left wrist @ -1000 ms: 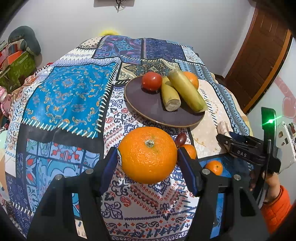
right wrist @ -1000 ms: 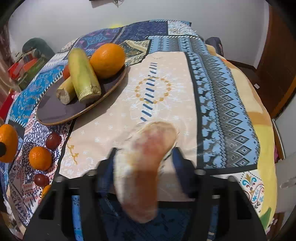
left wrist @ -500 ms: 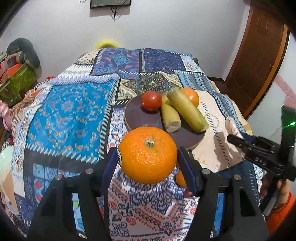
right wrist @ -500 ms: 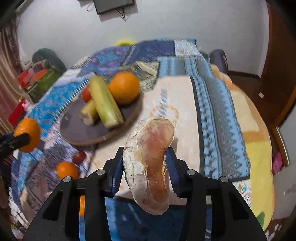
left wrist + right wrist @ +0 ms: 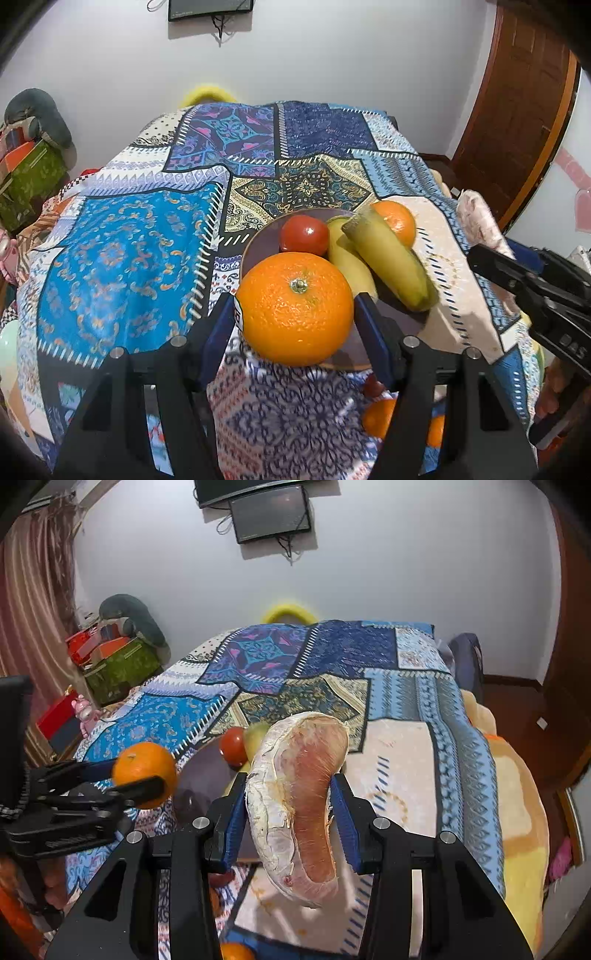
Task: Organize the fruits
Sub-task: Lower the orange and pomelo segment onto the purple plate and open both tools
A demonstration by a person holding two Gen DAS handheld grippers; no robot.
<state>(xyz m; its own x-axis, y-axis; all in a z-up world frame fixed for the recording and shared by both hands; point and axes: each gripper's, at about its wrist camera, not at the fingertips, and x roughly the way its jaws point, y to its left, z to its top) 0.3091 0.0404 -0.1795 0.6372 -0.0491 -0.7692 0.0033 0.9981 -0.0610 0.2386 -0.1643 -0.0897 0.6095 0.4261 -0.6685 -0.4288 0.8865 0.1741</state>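
My left gripper (image 5: 295, 314) is shut on a large orange (image 5: 295, 308) and holds it in the air just in front of the dark plate (image 5: 258, 243). The plate carries a tomato (image 5: 304, 234), two sugarcane pieces (image 5: 388, 262) and another orange (image 5: 397, 221). My right gripper (image 5: 291, 812) is shut on a peeled pomelo wedge (image 5: 299, 797), held above the cloth right of the plate. Each gripper shows in the other view: the right one (image 5: 532, 288), the left one with its orange (image 5: 144, 771).
A patchwork cloth (image 5: 129, 240) covers the table. Small oranges (image 5: 380, 417) and a dark red fruit (image 5: 373, 386) lie on it below the plate. Boxes (image 5: 118, 664) stand at the left, a wooden door (image 5: 517, 110) at the right.
Both grippers have risen and moved forward toward the plate with their fruit. The orange now hangs at the plate's near rim; the pomelo wedge is lifted well off the cloth.
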